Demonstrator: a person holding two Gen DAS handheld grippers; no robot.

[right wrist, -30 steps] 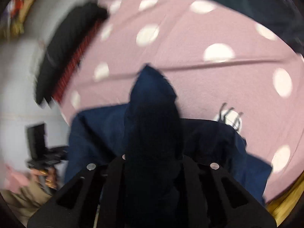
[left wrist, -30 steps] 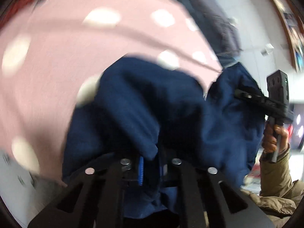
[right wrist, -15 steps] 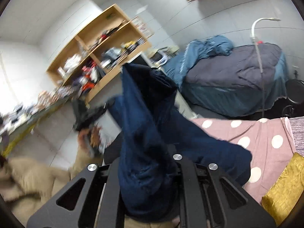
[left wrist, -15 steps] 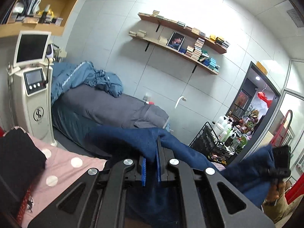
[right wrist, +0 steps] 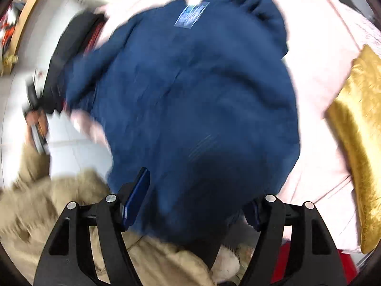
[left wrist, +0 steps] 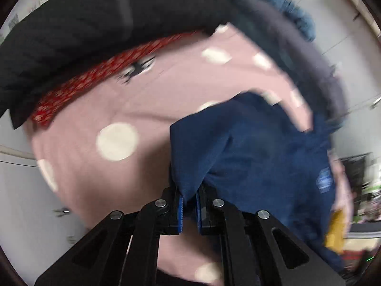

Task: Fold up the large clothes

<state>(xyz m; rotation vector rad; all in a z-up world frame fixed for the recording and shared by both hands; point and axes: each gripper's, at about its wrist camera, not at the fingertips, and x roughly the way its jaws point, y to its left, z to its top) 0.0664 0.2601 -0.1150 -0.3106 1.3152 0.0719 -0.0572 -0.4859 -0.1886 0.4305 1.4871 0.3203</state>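
Note:
A navy blue garment [right wrist: 195, 83] with a pale blue label lies spread over the pink spotted bedspread [right wrist: 319, 54]. My right gripper [right wrist: 195, 205] hangs over its near edge. The jaws are opening and stand wide, with the cloth loose between the blue pads [right wrist: 138, 195]. In the left wrist view, my left gripper [left wrist: 188, 205] is shut on a corner of the navy garment [left wrist: 257, 157], which trails off to the right over the pink bedspread [left wrist: 100, 90]. The picture is blurred by motion.
A folded black garment [left wrist: 83, 23] on a red patterned cloth [left wrist: 95, 76] lies at the bed's far side. A gold cushion [right wrist: 357, 131] rests at the right. The person's beige jacket [right wrist: 47, 209] fills the near left, and a hand [right wrist: 35, 124] shows there.
Both cameras swung up to the room and back down to the bed. The navy garment went up and now lies spread out. The right jaws, shut on cloth before, now stand wide.

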